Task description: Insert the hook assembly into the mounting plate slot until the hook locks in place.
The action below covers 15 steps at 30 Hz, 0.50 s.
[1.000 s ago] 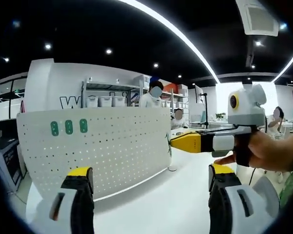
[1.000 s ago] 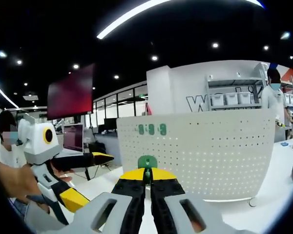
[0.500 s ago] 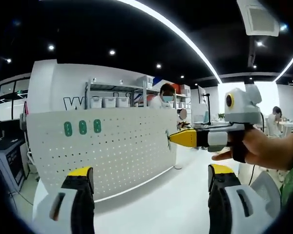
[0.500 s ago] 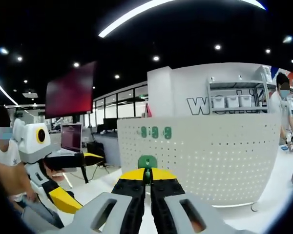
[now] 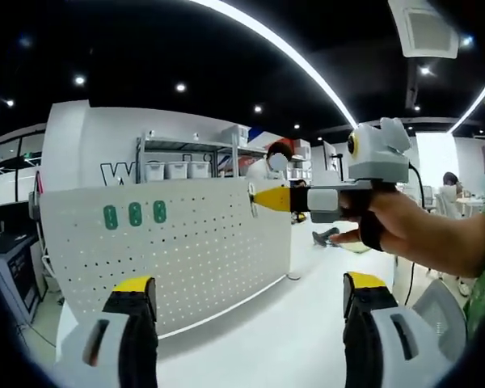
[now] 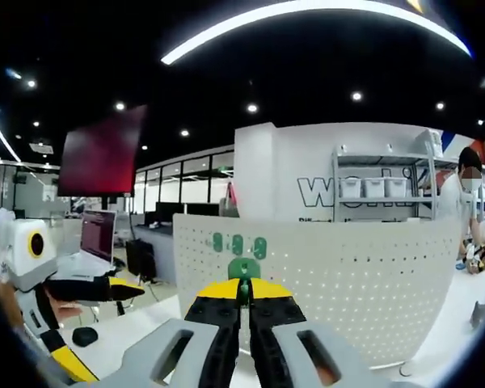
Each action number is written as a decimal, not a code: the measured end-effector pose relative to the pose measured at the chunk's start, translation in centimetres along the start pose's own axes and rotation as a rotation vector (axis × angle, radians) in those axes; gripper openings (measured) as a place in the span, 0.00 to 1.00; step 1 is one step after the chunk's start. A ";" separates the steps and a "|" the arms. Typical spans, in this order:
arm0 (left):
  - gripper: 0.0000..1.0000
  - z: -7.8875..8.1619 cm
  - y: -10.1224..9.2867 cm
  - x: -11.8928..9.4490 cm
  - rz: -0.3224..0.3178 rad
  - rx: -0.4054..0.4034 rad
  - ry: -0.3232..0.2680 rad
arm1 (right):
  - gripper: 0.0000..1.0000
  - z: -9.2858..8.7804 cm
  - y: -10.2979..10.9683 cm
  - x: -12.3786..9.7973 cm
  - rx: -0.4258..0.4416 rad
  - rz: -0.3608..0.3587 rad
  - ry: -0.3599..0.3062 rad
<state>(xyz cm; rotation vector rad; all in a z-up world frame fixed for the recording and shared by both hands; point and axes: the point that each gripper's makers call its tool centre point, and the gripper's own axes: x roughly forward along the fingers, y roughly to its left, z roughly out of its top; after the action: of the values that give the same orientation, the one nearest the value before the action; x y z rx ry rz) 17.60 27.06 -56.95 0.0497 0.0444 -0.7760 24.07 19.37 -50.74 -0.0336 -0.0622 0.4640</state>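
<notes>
white desk, pegboard upright

your white perforated mounting plate [image 5: 162, 250] stands on the white desk [image 5: 291, 339], three green hooks [image 5: 135, 214] near its top. your right tongs [image 6: 244, 293] pinch the small green hook assembly [image 6: 244, 270] before it. your left tongs [image 5: 246, 303] gape wide, holding nothing.

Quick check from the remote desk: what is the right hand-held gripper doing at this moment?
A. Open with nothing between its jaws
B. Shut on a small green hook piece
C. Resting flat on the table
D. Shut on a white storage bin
B: in the right gripper view the right hand-held gripper has its jaws closed together on the green hook piece, held up in front of the white pegboard.
</notes>
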 end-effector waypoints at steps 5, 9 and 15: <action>0.97 -0.4 0.2 0.0 -0.008 0.001 0.008 | 0.00 0.6 -0.6 1.5 -0.012 -0.029 -0.014; 0.97 -0.7 0.6 -0.1 -0.009 -0.004 0.012 | 0.00 0.8 -1.0 2.6 -0.032 -0.058 -0.020; 0.97 -0.9 1.5 -0.4 -0.001 -0.005 0.013 | 0.00 1.1 -1.7 4.2 -0.055 -0.113 -0.037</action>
<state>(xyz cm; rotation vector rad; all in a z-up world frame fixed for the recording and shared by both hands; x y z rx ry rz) 18.38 28.44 -57.83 0.0503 0.0585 -0.7769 28.53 19.74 -49.32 -0.0751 -0.1126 0.3497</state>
